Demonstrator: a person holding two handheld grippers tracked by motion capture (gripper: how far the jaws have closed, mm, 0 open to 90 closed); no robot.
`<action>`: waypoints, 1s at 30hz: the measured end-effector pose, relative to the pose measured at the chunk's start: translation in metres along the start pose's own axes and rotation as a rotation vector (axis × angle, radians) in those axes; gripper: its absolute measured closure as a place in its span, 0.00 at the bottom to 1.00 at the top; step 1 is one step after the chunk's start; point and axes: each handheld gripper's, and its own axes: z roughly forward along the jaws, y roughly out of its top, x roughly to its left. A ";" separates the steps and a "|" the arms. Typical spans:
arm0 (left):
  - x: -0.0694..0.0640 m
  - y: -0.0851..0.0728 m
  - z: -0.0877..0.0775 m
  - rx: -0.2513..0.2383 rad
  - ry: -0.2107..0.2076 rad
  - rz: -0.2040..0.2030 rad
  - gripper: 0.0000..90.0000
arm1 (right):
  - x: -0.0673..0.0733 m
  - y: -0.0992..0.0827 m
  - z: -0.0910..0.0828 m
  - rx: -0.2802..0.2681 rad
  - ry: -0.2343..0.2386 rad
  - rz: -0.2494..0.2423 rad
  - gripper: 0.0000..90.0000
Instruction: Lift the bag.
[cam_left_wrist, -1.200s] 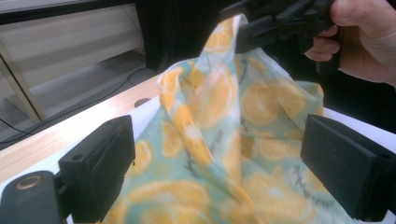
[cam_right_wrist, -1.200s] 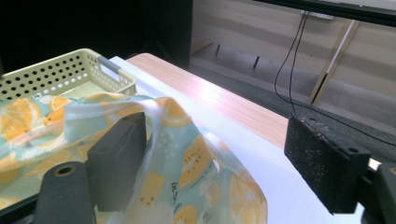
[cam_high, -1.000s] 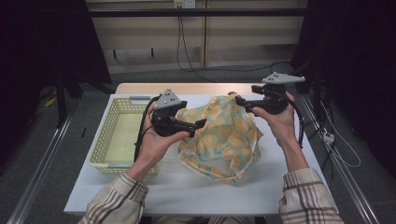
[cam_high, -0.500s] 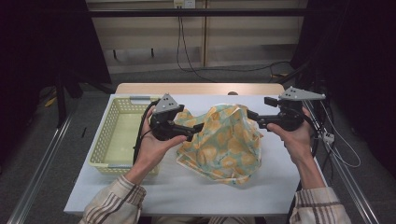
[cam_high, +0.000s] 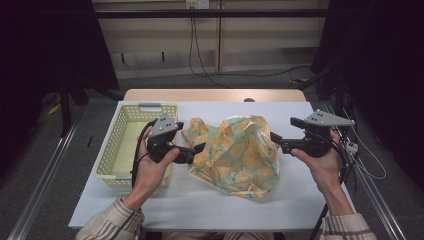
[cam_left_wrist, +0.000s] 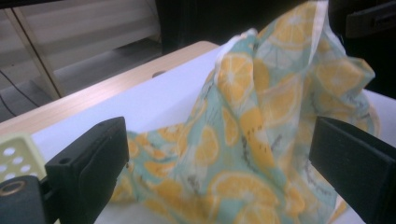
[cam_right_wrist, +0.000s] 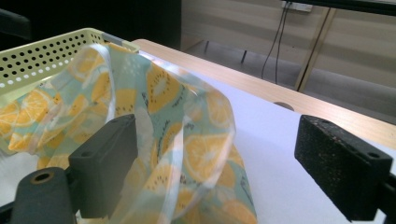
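Looks like the cloth-handling step here: a lemon-print cloth (cam_high: 235, 152) sits bunched up on the counter (cam_high: 280, 205) between both tools, just right of the basket (cam_high: 117, 150). The left tool (cam_high: 200, 148) has its jaws spread wide, with the cloth lying loose in front of and between them, nothing pinched as far as I can see. The right tool (cam_high: 274, 138) has just been opening and now stands wide too; a fold of cloth rises by its left jaw, but the pads aren't pressing on it. So neither tool has a real hold right now. My guess is the person is between grabs, hunting for edges or corners to spread or fold it. Next move probably calls for nudging each tool forward onto a clean edge and closing, without catching a double layer.
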 end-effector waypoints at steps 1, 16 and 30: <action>0.000 -0.003 -0.003 0.008 0.007 0.001 0.05 | 0.000 -0.002 -0.001 -0.001 -0.004 0.000 0.15; 0.004 -0.051 -0.050 0.028 0.094 -0.025 0.07 | 0.002 -0.039 -0.012 0.050 -0.040 0.039 0.15; 0.008 -0.092 -0.085 0.001 0.180 -0.107 0.07 | 0.006 -0.072 -0.021 0.073 -0.065 0.072 0.16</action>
